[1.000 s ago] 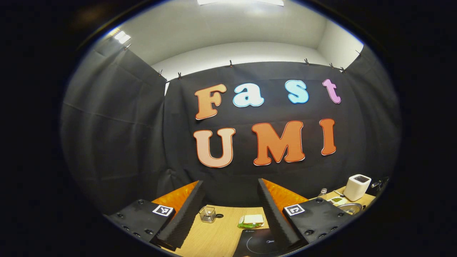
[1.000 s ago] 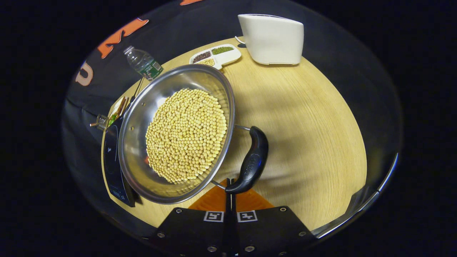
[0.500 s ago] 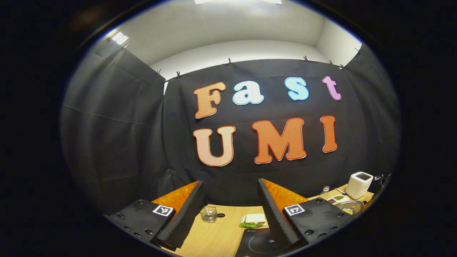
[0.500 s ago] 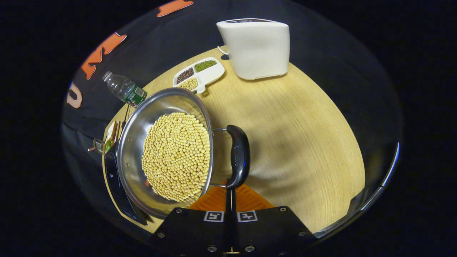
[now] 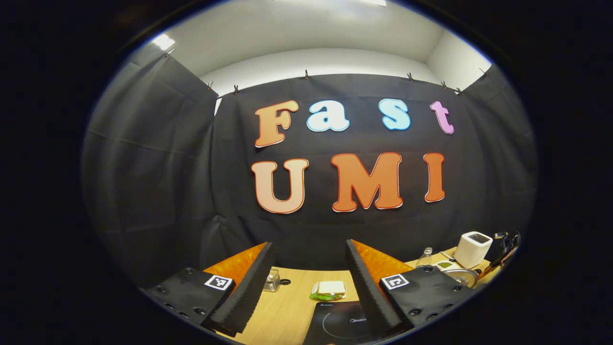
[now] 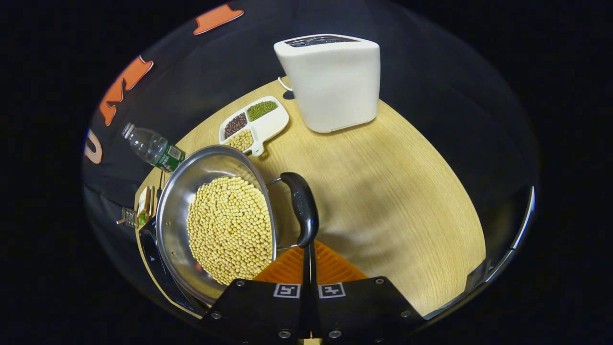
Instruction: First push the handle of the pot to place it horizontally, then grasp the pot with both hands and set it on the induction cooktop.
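Still on the push step: right gripper (image 6: 309, 249) pinched closed, tip at black handle (image 6: 301, 208) of shiny steel pot (image 6: 215, 215) of yellow beans, beside black induction cooktop (image 6: 158, 268); left gripper (image 5: 306, 278) wide open, needing the far side next.

Shiny metal pot (image 6: 182, 201), wood-grain table (image 6: 407, 201)

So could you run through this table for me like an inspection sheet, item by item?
Surface: pale wooden table.
Job's things: steel pot full of yellow beans, black handle; black cooktop beside it.
Clutter: white appliance, divided dish, water bottle, sandwich, small glass.
Grippers: right gripper shut, tip at the handle's end; left gripper open, above the table.
Cables: white cord behind the appliance.
Surroundings: black cloth wall.
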Demonstrator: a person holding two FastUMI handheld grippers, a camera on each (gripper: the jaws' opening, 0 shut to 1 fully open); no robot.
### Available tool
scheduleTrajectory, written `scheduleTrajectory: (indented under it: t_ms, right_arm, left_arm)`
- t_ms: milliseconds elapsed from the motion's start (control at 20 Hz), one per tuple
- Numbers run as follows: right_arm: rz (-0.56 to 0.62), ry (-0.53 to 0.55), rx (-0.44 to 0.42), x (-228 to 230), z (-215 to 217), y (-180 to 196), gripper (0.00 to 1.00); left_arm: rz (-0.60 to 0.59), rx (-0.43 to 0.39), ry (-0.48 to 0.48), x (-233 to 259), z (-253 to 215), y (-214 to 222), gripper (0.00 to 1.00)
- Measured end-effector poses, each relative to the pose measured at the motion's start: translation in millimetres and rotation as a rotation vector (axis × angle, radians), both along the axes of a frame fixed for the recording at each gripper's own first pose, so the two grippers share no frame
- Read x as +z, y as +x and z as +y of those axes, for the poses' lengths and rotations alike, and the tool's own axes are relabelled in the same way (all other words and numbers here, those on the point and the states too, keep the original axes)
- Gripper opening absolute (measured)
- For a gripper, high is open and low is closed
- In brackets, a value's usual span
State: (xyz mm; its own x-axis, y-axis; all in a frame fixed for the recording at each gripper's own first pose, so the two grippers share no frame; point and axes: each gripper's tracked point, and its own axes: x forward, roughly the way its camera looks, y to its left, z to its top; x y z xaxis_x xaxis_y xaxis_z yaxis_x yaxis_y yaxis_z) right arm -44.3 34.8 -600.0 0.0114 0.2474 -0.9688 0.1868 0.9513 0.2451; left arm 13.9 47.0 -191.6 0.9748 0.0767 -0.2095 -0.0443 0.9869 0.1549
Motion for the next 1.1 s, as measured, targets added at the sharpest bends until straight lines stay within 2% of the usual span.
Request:
scheduleTrajectory:
  t_ms: [400,550,750,950,1000,1100]
  right_arm:
    - [-0.027,-0.005,-0.037,-3.8,-19.0,24.6,0.0]
    - [-0.07,-0.009,-0.046,7.8,-28.7,32.8,0.0]
    - [-0.158,-0.006,-0.008,38.0,-37.3,41.7,0.01]
    - [-0.235,0.044,0.051,66.7,-22.5,44.4,0.17]
    - [-0.248,0.044,0.071,71.4,-21.3,44.3,0.28]
    - [-0.28,0.044,0.102,79.0,-21.1,47.2,0.42]
  left_arm:
    - [0.09,-0.053,-0.037,-42.1,-37.4,5.7,0.97]
    - [0.136,-0.092,-0.06,-63.5,-63.8,5.9,0.98]
    - [0.239,-0.167,-0.075,-101.6,-109.3,5.4,0.97]
    - [0.397,-0.24,-0.117,-163.8,-159.7,0.2,0.97]
    - [0.439,-0.244,-0.118,-178.7,-166.9,-2.4,0.98]
    - [0.521,-0.252,-0.129,-204.7,-181.7,-6.1,0.98]
